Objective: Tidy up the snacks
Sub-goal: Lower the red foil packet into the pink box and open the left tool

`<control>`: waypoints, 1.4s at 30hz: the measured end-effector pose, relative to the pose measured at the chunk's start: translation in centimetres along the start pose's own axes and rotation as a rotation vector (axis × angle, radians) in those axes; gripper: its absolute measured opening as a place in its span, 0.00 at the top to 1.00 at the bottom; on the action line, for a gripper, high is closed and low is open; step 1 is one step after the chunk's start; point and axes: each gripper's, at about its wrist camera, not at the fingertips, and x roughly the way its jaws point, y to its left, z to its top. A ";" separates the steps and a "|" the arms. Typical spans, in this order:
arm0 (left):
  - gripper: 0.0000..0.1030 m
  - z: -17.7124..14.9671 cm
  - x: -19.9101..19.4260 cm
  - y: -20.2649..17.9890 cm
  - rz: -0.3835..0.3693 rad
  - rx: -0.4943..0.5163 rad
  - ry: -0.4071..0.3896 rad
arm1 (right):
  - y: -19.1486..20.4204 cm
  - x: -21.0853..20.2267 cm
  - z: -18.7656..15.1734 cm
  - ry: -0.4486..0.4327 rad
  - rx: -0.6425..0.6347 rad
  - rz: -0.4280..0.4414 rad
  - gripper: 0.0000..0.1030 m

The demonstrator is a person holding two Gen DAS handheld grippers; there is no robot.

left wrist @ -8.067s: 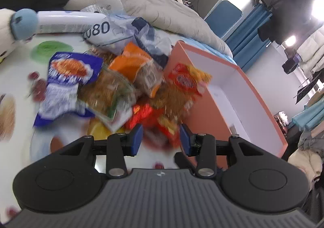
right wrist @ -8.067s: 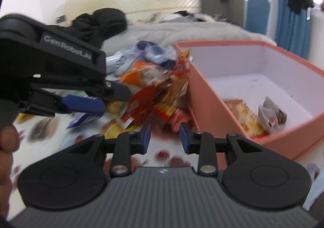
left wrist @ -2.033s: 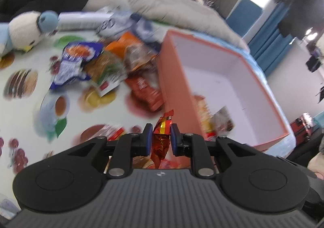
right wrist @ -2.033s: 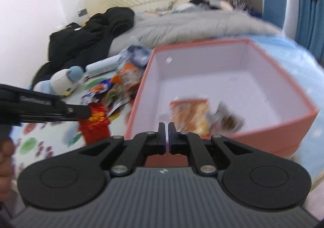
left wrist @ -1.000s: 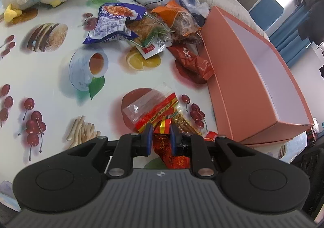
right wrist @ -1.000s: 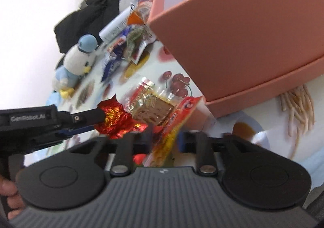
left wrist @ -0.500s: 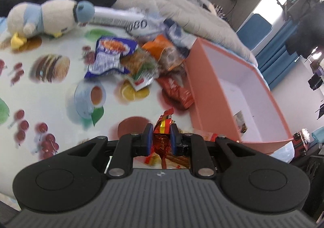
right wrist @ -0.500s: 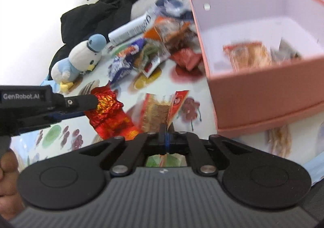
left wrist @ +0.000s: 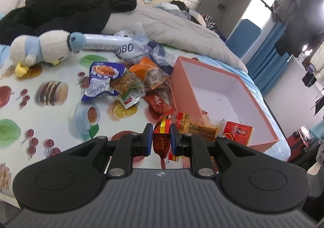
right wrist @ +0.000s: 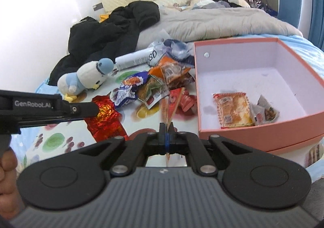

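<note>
Currently both grippers are loaded and held above the printed tablecloth (left wrist: 50, 118), so the step in hand looks like carry-to-box. The left gripper (left wrist: 160, 139) has its jaws pinching a red foil packet (left wrist: 161, 141); from the right wrist view that packet hangs crumpled off the fingertips, left of the box. The right gripper (right wrist: 166, 137) has its jaws pressed together on the edge of a flat red-and-orange packet (right wrist: 172, 104), seen edge-on and standing up from the pads.

The salmon box (right wrist: 261, 126) sits open on the right, clear of both packets. Next move, as a guess: swing each packet over the near rim, lower inside the walls, then let go. The right one is closer to the rim. The thin packet may flop or catch on the wall.

Count:
- in the box: two packets, one orange cracker pack (right wrist: 232, 109) and one small clear-wrapped pack (right wrist: 265, 111) touching it
- held: two
- loose pile (left wrist: 129, 80) beside the box's far corner: roughly five or six; overlap hides the exact number
- one plush bird (left wrist: 42, 47), one white tube (left wrist: 105, 43), not snacks
</note>
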 end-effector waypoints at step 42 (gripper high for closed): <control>0.80 7.8 22.7 -19.1 -0.100 0.262 0.245 | -19.5 1.9 7.7 -0.040 0.164 -0.197 0.97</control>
